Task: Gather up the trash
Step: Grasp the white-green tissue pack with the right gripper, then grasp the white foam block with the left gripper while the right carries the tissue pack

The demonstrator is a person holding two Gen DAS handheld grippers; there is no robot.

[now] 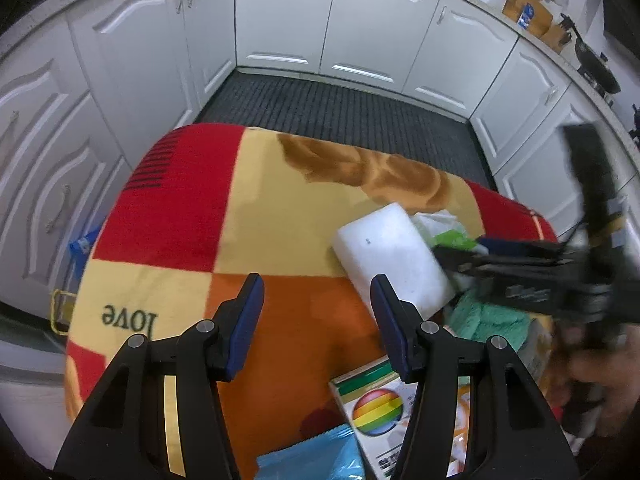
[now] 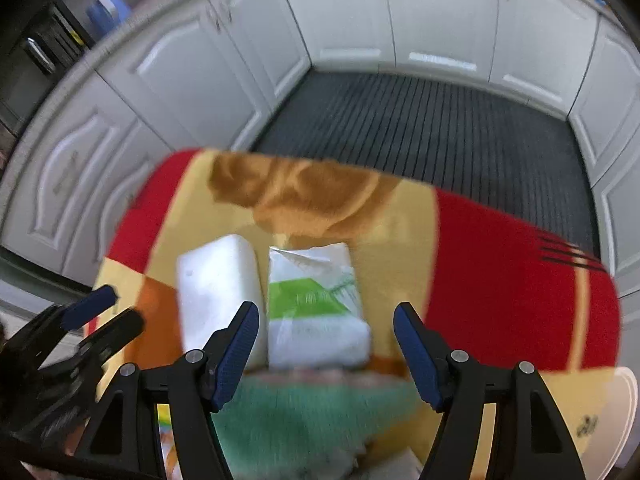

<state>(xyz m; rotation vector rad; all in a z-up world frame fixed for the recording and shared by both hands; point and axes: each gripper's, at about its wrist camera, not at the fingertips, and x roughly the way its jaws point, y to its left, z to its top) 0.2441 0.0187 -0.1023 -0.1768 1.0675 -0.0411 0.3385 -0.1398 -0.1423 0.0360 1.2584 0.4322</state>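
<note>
Blurred beyond detail in the left wrist view: right gripper, hiding most of the tissue pack. Cut off at the bottom edge: rainbow-printed box, blue wrapper. Smeared in the right wrist view: green cloth.

left gripper fingers spread wide; right gripper likewise (motion-blurred).

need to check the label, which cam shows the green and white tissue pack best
The right wrist view: the tissue pack lies nearly whole between the open right gripper's fingers, its green panel facing up, beside the white block. In the left wrist view only a corner shows, hidden behind that block and the right gripper.
</note>
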